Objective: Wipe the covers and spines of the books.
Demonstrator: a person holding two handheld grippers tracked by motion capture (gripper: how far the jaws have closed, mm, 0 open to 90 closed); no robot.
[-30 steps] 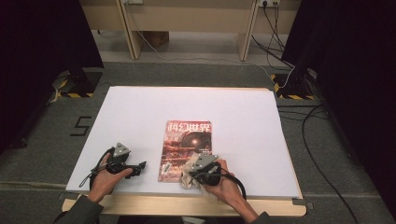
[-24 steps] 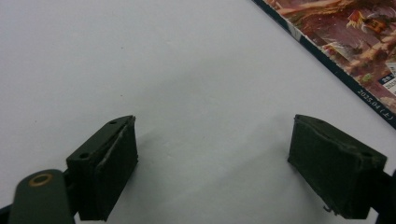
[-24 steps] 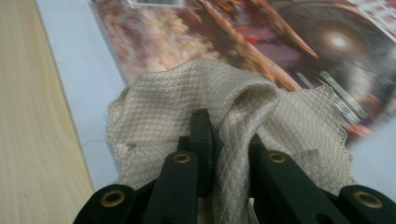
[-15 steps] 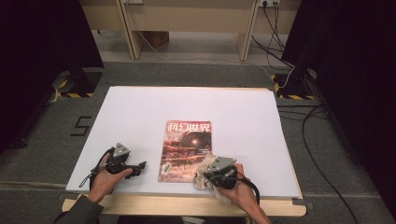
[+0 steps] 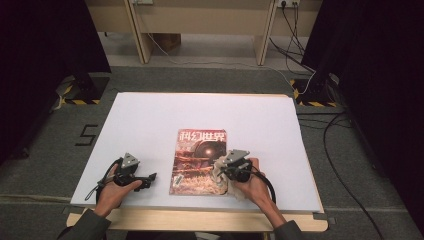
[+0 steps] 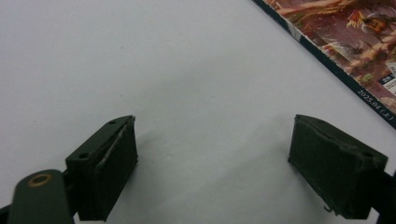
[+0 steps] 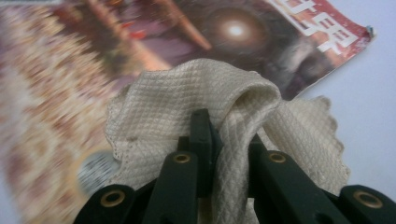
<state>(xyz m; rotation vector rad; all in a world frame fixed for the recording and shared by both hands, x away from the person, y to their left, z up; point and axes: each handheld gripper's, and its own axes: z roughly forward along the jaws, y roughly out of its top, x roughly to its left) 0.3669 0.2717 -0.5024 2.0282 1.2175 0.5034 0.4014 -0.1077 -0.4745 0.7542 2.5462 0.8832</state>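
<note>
A magazine [image 5: 199, 161] with a red and brown cover lies flat near the front middle of the white table top [image 5: 200, 115]. My right gripper [image 5: 221, 169] is shut on a cream waffle-weave cloth [image 5: 220, 170], and the cloth rests on the magazine's right edge. In the right gripper view the cloth [image 7: 187, 112] bunches around the closed jaws of the right gripper [image 7: 219, 135], over the cover [image 7: 60, 84]. My left gripper [image 5: 150, 178] lies on the table left of the magazine, open and empty. In the left gripper view its jaws [image 6: 212, 154] stand wide apart over bare table, with the magazine's corner [image 6: 345, 42] at the upper right.
The table's wooden front edge [image 5: 200, 220] runs just below both hands. Cables [image 5: 345, 165] trail over the grey floor at the right. Desk legs [image 5: 140, 35] stand beyond the far side of the table.
My right gripper, with the cloth in it, has slid to the right along the lower part of the magazine to its right edge. The left gripper has stayed put.
</note>
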